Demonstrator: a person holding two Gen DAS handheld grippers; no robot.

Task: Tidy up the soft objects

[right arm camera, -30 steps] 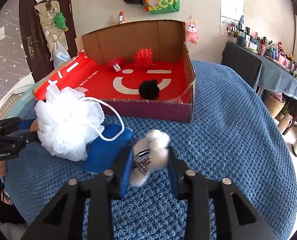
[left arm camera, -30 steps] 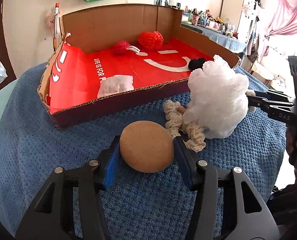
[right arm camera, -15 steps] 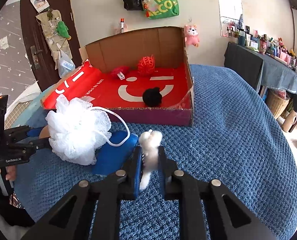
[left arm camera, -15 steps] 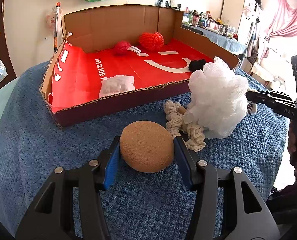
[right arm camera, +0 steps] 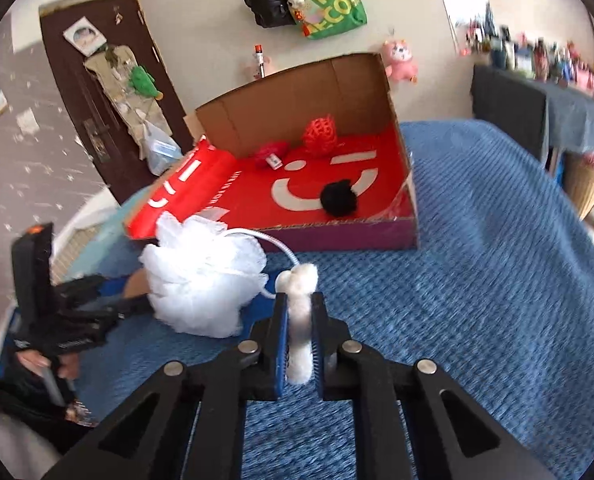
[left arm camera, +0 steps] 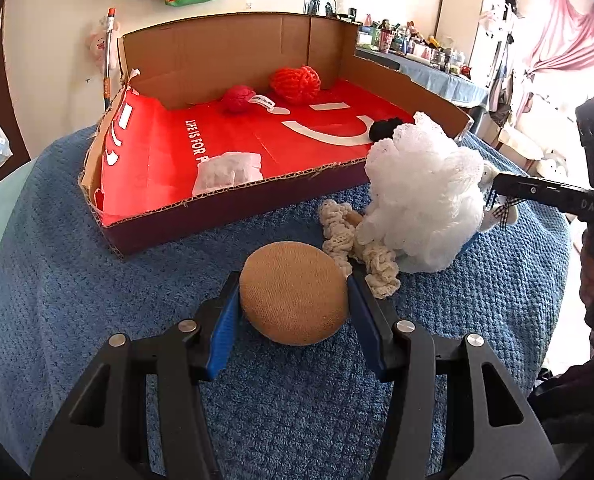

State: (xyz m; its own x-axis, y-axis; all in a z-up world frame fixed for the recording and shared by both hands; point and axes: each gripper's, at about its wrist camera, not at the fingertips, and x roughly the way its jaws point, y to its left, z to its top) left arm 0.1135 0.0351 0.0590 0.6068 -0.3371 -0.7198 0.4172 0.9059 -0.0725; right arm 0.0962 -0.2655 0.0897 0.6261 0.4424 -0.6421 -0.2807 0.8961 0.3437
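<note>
The right gripper (right arm camera: 299,336) is clamped tight on a small white plush toy (right arm camera: 300,312). The left gripper (left arm camera: 293,308) has its jaws spread around a tan round cushion (left arm camera: 293,293) on the blue towel (left arm camera: 77,280), pads at its sides; actual contact unclear. Beyond lie a cream crochet piece (left arm camera: 349,240) and white bath pouf (left arm camera: 425,196), crowding the cardboard box's (left arm camera: 225,204) low front edge; bare blue towel spreads right of the box

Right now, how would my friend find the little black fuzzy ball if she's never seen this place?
Start at the big shallow cardboard box with the red floor, sitting on the blue knitted blanket. Look inside near its front right corner, on the white smile printed there. The small black fuzzy pom-pom sits alone there; it is the only black thing in the box, while the two round yarn balls at the back are red.
</note>
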